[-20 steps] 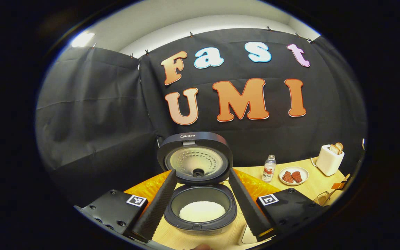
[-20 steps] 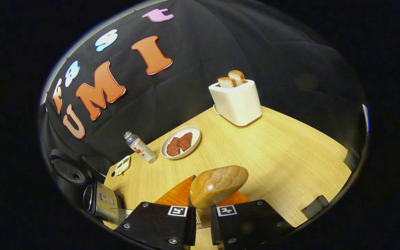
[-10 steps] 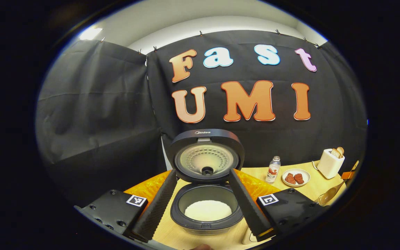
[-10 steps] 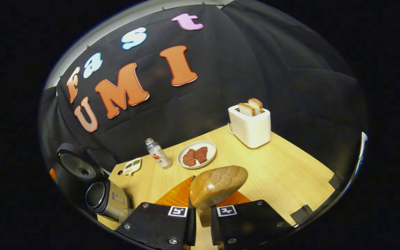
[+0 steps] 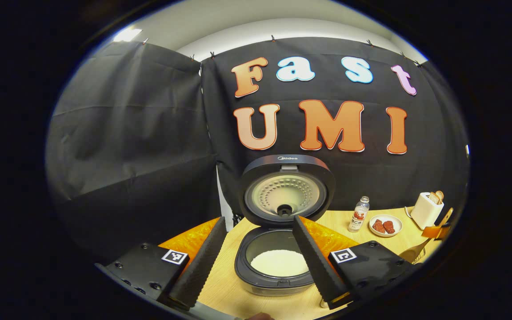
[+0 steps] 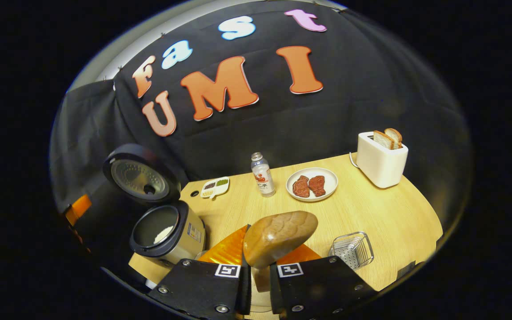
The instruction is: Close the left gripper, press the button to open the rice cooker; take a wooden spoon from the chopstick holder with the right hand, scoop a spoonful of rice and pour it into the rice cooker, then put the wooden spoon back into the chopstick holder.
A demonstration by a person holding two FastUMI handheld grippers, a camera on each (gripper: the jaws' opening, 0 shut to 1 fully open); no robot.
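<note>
1. Up close, the left gripper view looks into the open rice cooker (image 5: 278,266), its round lid (image 5: 286,191) upright and white rice (image 5: 279,263) in the dark pot; the left gripper (image 5: 258,262) has its ridged fingers spread wide apart, holding nothing.
2. Right of the cooker, the right gripper view adds a wire chopstick holder (image 6: 351,250) on the pale wooden table (image 6: 389,222).
3. Clamped in the right gripper (image 6: 258,284) is one smooth wooden spoon (image 6: 278,238), bowl raised.
4. Behind it: one bottle (image 6: 262,175), one plate (image 6: 311,184) with two meat pieces, one white toaster (image 6: 380,160) holding two slices.
</note>
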